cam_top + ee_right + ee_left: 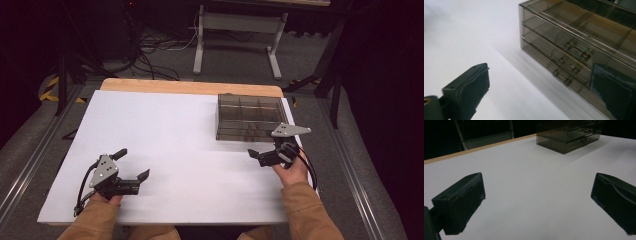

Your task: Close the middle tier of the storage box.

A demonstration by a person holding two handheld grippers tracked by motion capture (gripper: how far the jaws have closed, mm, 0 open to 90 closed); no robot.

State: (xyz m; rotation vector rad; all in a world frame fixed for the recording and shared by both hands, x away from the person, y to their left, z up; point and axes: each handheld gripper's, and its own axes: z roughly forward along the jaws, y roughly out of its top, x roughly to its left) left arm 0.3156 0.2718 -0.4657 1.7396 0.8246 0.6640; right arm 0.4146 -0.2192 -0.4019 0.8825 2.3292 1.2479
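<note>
- My right tongs (258, 154) stand wide apart with nothing between them, just in front of the smoky drawer box (248, 116).
- My left tongs (134, 163) gape empty too, well away from that box over bare counter (165, 130).
- I judge I'm at the drawers' handles (571, 67); next I must line up one handle and close on it squarely.
</note>
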